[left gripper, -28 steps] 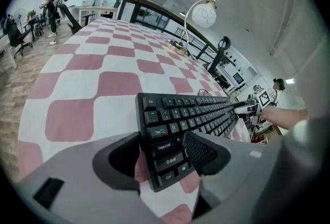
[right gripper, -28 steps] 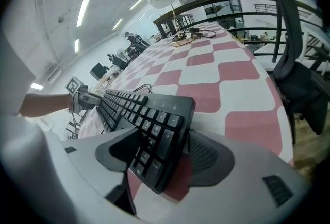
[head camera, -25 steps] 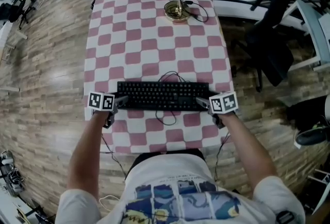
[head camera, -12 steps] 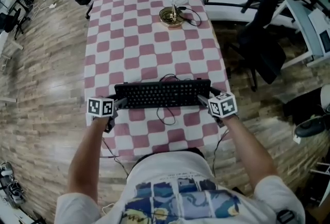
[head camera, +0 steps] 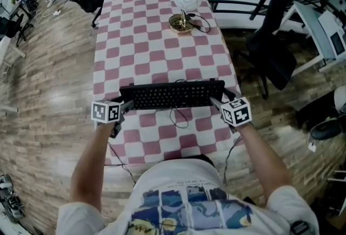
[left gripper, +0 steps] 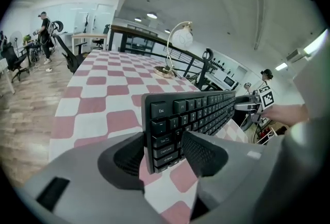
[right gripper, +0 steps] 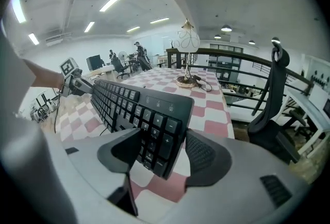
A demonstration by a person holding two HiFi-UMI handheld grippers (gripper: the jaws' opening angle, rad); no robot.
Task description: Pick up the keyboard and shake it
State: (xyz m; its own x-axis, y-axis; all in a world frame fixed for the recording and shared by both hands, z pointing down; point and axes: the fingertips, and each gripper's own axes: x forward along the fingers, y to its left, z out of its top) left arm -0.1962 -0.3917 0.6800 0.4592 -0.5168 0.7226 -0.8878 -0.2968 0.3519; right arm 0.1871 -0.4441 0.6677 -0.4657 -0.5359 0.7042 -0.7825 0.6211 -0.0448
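The keyboard (head camera: 172, 94) hangs tilted just above the checked tabletop (head camera: 157, 50), near its front edge, with one short end in each tool. The left tool (head camera: 125, 105) and right tool (head camera: 215, 101) have just been closing. Each now clamps its end with one pad on the keys and the other on the underside. The body looks stiff, light and long, so holding it at both ends should suit shaking. The smooth keycaps probably give the pads poor footing. Its cable (head camera: 178, 118) trails onto the tabletop and may tug.
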